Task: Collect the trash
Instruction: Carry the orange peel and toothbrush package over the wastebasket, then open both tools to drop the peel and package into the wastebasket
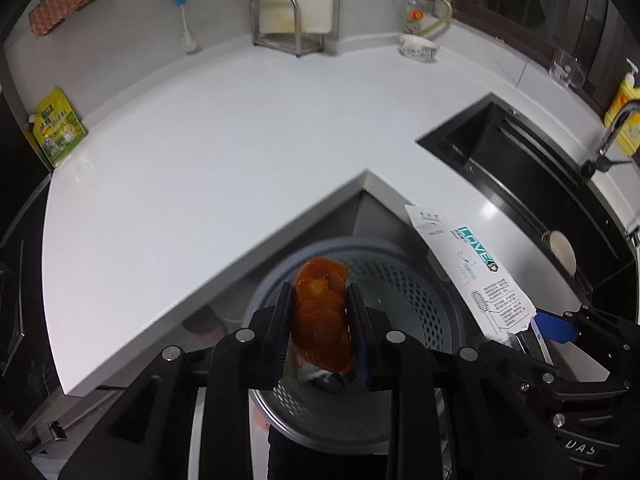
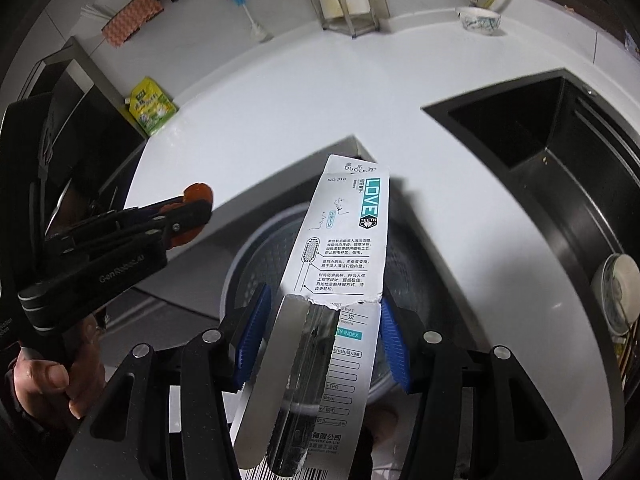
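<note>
The left gripper (image 1: 320,320) is clenched on an orange peel (image 1: 322,316), holding it straight above the open bin (image 1: 424,304) below the desk (image 1: 200,152) corner; the right gripper (image 2: 320,340) clasps a torn toothbrush package (image 2: 344,240). The package's long axis runs forward across the bin's mouth, so both pieces probably only need dropping, the peel being more centred.

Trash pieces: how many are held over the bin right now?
2. Orange peel clamped in the left gripper; torn toothbrush package in the right gripper. Both above the grey bin; its contents can't be seen.
</note>
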Motion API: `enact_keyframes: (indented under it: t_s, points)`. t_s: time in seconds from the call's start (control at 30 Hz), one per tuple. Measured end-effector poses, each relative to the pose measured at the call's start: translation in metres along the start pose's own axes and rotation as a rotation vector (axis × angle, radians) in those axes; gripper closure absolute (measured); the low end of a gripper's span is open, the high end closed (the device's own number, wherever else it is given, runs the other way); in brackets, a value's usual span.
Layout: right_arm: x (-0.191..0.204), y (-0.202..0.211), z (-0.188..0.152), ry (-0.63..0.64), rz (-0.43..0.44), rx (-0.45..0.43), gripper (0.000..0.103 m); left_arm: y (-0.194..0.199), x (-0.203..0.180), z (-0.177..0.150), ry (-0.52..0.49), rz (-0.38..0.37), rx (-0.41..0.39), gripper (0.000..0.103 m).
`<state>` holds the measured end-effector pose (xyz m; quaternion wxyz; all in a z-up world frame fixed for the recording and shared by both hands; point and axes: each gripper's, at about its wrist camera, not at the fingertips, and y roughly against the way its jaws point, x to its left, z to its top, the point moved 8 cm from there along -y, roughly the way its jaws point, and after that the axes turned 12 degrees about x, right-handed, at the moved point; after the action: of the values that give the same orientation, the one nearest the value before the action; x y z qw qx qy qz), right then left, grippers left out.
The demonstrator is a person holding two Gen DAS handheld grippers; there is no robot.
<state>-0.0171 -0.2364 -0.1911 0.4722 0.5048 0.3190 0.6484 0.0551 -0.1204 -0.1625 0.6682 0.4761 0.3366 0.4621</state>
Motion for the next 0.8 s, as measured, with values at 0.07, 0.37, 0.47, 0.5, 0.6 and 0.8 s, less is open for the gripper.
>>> enact_keyframes:
  t_s: [0.07,0.37,0.47,0.5,0.6,0.8]
  points:
    - [0.000,-0.008,-0.005,-0.009,0.010,0.024,0.052,-0.010,-0.002,-0.006,0.001,-0.006,0.023,0.076]
    - [-0.001,-0.051,-0.014,-0.013,0.033,0.130,0.052,-0.052,0.003,-0.029,0.041,-0.005,0.120,0.072]
    - [-0.004,-0.066,-0.010,-0.030,0.054,0.153,0.052,-0.059,0.007,-0.032,0.061,0.001,0.137,0.072]
    - [-0.005,-0.069,-0.009,-0.032,0.057,0.157,0.052,-0.060,0.008,-0.033,0.066,0.003,0.140,0.072]
    - [-0.003,-0.074,-0.006,-0.036,0.063,0.161,0.051,-0.060,0.013,-0.033,0.082,0.011,0.145,0.071]
    - [0.000,-0.068,-0.004,-0.044,0.056,0.135,0.049,-0.044,0.023,-0.030,0.108,0.030,0.090,0.044]
